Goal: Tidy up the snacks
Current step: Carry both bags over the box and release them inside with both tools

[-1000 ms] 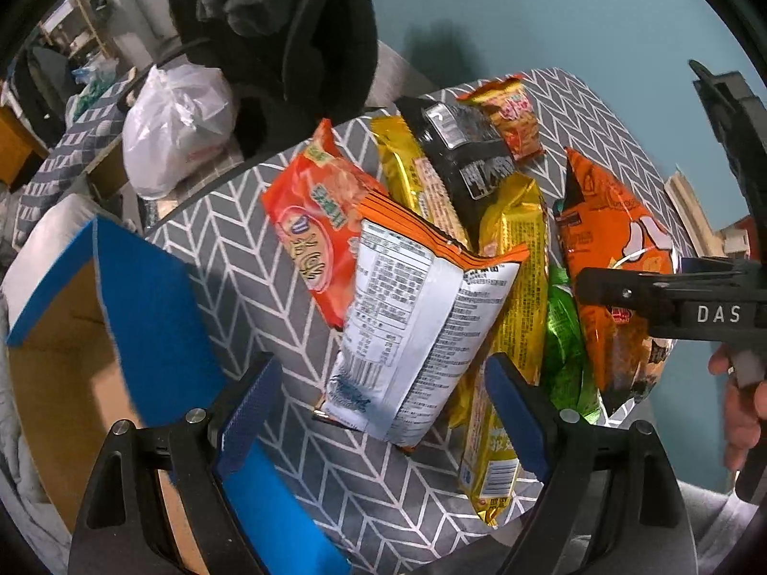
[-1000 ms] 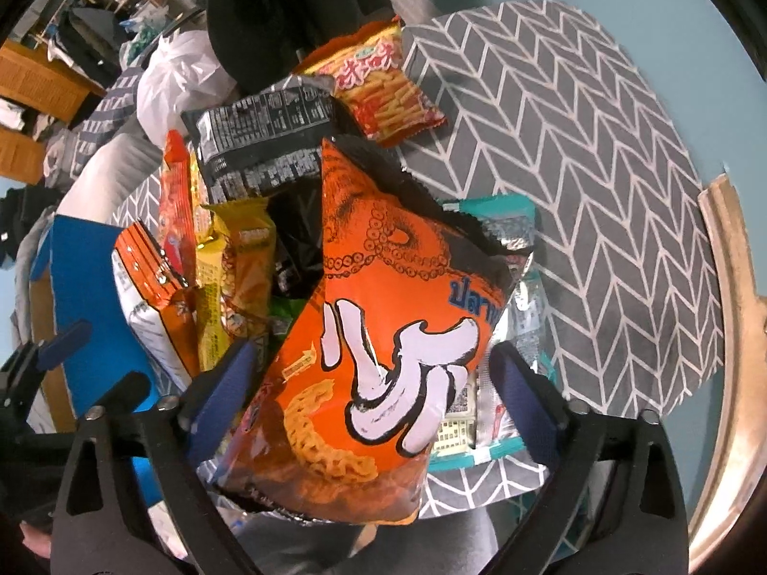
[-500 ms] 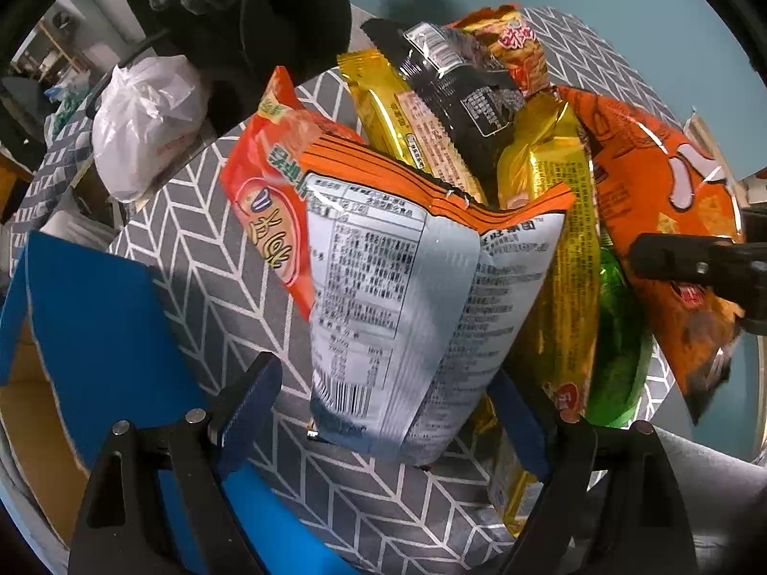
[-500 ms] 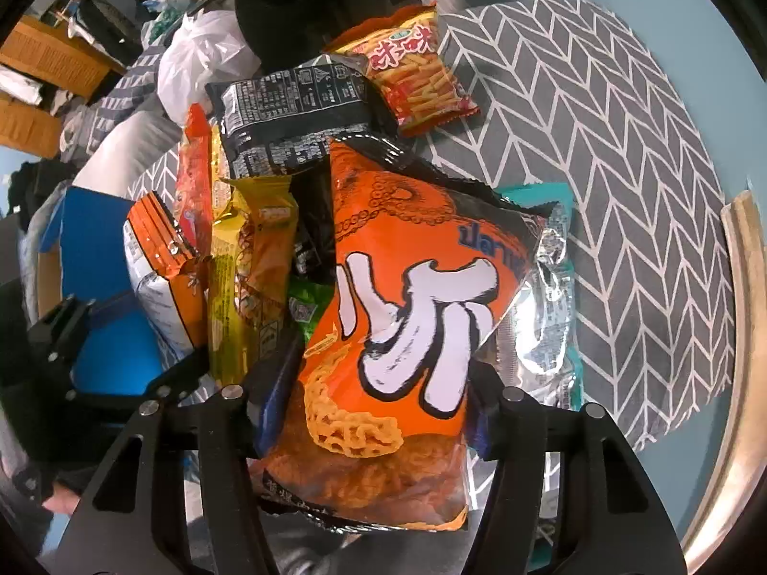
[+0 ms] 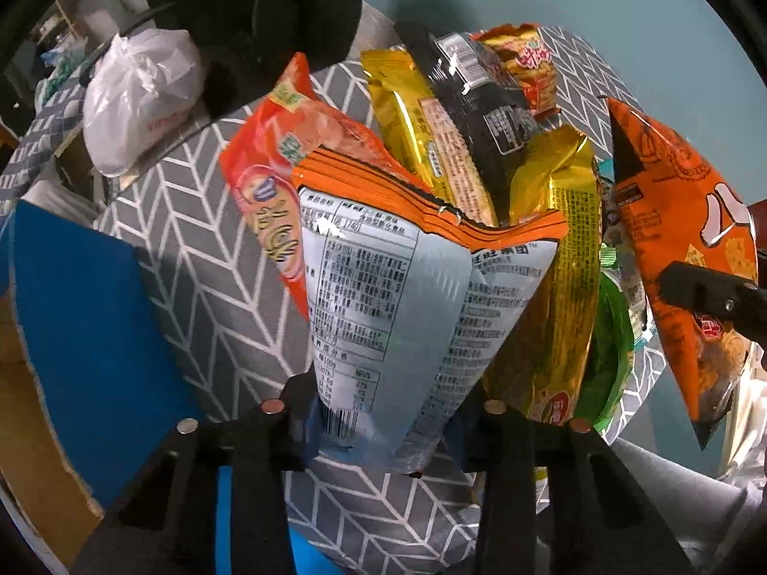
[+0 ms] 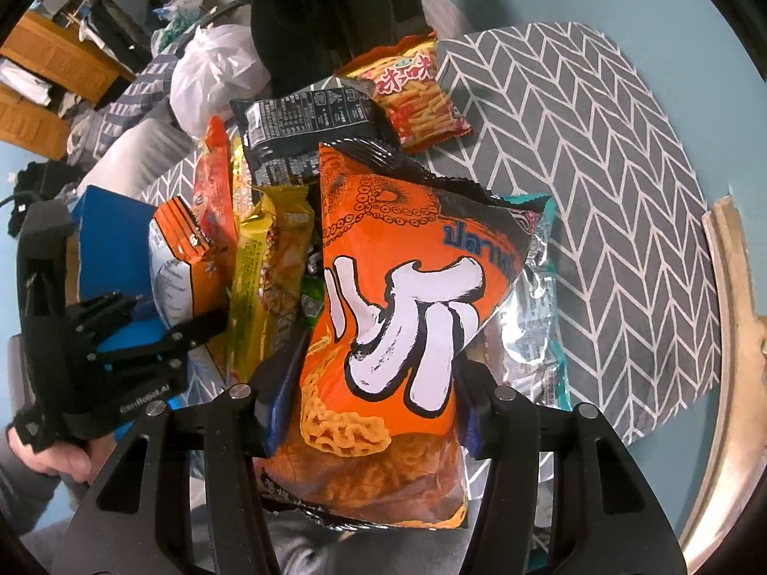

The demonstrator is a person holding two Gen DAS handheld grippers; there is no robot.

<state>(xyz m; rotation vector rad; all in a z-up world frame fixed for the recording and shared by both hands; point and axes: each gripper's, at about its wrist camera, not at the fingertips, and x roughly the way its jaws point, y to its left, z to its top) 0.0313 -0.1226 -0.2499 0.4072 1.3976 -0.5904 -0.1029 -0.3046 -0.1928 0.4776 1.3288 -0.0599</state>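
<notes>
A white-and-orange snack bag (image 5: pixel 402 297) with a printed nutrition table stands between the blue pads of my left gripper (image 5: pixel 383 421). The jaws are closing and the pads press on its lower end. The same bag (image 6: pixel 177 263) shows at the left of the right wrist view. My right gripper (image 6: pixel 374 402) is shut on a big orange snack bag (image 6: pixel 402 287) with an octopus drawing and white lettering, gripping its lower half. That orange bag (image 5: pixel 680 220) also appears at the right of the left wrist view, tilted up off the pile.
Snacks are piled on a grey chevron cloth (image 6: pixel 599 167): yellow packs (image 5: pixel 556 263), a black pack (image 5: pixel 479 110), a red-orange bag (image 5: pixel 268 182), a green pack (image 5: pixel 609 335), a small red stick-snack bag (image 6: pixel 412 96), a teal-silver bag (image 6: pixel 532 306). A blue-flapped cardboard box (image 5: pixel 81 316) sits left, a white plastic bag (image 5: pixel 139 96) behind.
My left gripper came down over the white-and-orange bag and its jaws closed onto it. My right gripper's jaws closed onto the orange octopus bag and raised it a little.
</notes>
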